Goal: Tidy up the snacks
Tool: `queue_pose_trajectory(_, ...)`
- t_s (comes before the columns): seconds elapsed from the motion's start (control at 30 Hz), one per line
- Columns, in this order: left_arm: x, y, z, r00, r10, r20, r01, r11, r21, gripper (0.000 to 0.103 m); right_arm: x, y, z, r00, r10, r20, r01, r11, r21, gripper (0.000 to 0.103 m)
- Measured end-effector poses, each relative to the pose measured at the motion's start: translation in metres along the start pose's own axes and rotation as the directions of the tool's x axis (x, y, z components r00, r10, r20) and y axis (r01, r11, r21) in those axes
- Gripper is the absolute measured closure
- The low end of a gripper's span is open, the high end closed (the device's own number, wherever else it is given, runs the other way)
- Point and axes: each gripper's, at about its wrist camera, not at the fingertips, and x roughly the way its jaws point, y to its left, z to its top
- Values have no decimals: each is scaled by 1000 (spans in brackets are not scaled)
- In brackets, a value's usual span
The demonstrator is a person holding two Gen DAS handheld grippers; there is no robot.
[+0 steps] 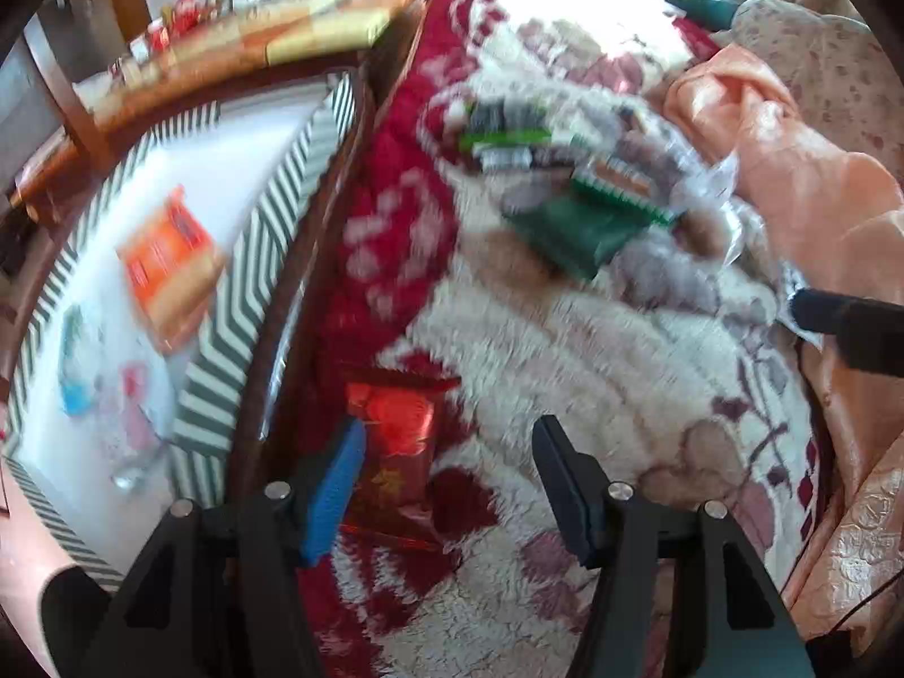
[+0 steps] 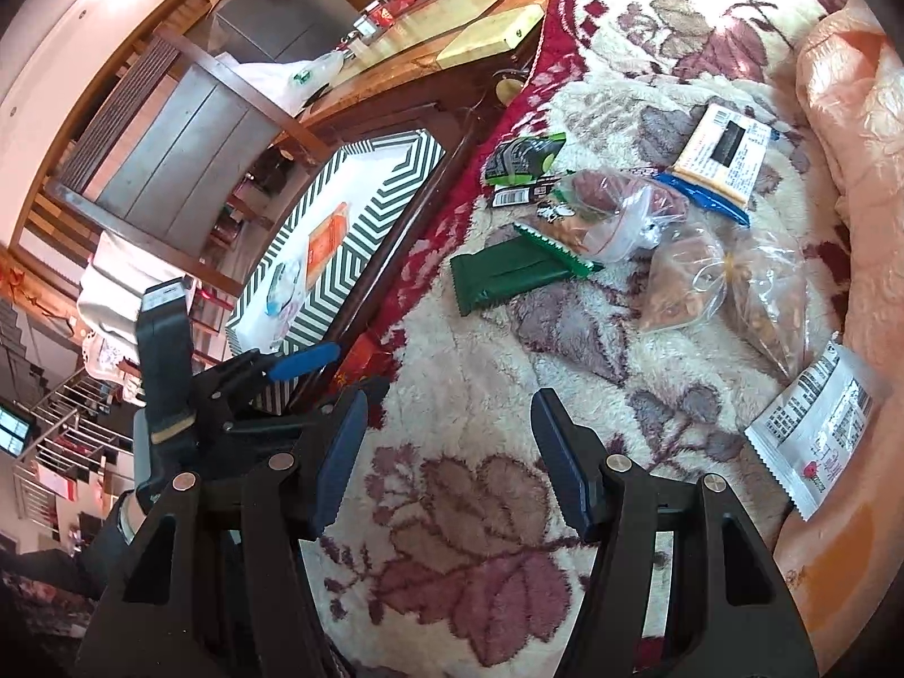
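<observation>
A green-and-white striped box (image 1: 265, 237) (image 2: 361, 237) stands beside the bed and holds an orange packet (image 1: 169, 265) (image 2: 325, 246) and small sweets. Snacks lie on the fluffy floral blanket: a dark green packet (image 1: 576, 231) (image 2: 508, 271), green-black packets (image 1: 503, 135) (image 2: 522, 161), clear bags of nuts (image 2: 621, 214), a yellow-white packet (image 2: 723, 152), a white packet (image 2: 813, 440). A red packet (image 1: 395, 440) lies by my left gripper's blue left finger. My left gripper (image 1: 446, 480) is open and empty above the blanket's edge. My right gripper (image 2: 446, 452) is open and empty over the blanket.
A dark wooden bed rail (image 1: 316, 260) (image 2: 407, 214) separates the box from the blanket. An orange quilt (image 1: 802, 169) (image 2: 847, 113) is bunched at the right. A wooden table (image 1: 254, 51) with clutter stands behind the box. The left gripper (image 2: 226, 395) shows at the left in the right wrist view.
</observation>
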Motion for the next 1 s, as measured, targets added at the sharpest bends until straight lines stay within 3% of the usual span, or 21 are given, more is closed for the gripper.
queue_pose_trajectory(0.07, 6, 2, -2, 1000, 27, -6, -27, 1000, 10, 41, 2, 0, -1, 1000, 4, -4, -4, 1000, 3, 42)
queue_pose_trajectory(0.1, 5, 3, -2, 1000, 27, -7, -27, 1000, 5, 48, 4, 1, -1, 1000, 3, -5, -3, 1000, 4, 42)
queue_pose_trajectory(0.17, 2, 8, 0, 999, 47, 5, -47, 999, -1, 72, 6, 1, -2, 1000, 3, -15, -3, 1000, 0, 42)
queue_pose_trajectory(0.37, -14, 26, -1, 998, -56, 31, 58, 997, -45, 86, 6, 1, -2, 1000, -1, -7, 2, 1000, 12, 42)
queue_pose_trajectory(0.43, -21, 29, 1, 996, -82, 45, 85, 995, -57, 102, 6, 2, -2, 1000, -1, -8, 1, 1000, 8, 42)
queue_pose_trajectory(0.53, -36, 35, 7, 992, -92, 82, 98, 993, -62, 102, 6, 3, -1, 1000, -3, -10, 3, 1000, 1, 42)
queue_pose_trajectory(0.67, -31, 41, 12, 990, -131, 41, 134, 988, -80, 102, 7, 1, -1, 1000, -4, -13, 4, 1000, 7, 42)
queue_pose_trajectory(0.8, -24, 33, 6, 996, -91, -2, 91, 995, -36, 95, 8, 0, -2, 1000, -2, -19, 3, 1000, 13, 42)
queue_pose_trajectory(0.87, -19, 28, 3, 997, -79, -28, 78, 997, -24, 66, 10, 0, -2, 1000, -9, -30, 10, 1000, 7, 42)
queue_pose_trajectory(0.9, -15, 26, 2, 996, -80, -34, 79, 997, -19, 38, 11, 0, -2, 999, -10, -34, 11, 1000, 5, 42)
queue_pose_trajectory(0.93, -13, 25, 2, 997, -77, -31, 77, 997, -17, 28, 13, 1, -2, 999, -10, -36, 11, 1000, 7, 42)
queue_pose_trajectory(1.0, -5, 22, 2, 996, -77, -33, 77, 997, -22, 28, 16, 0, -2, 999, -9, -41, 10, 1000, 14, 42)
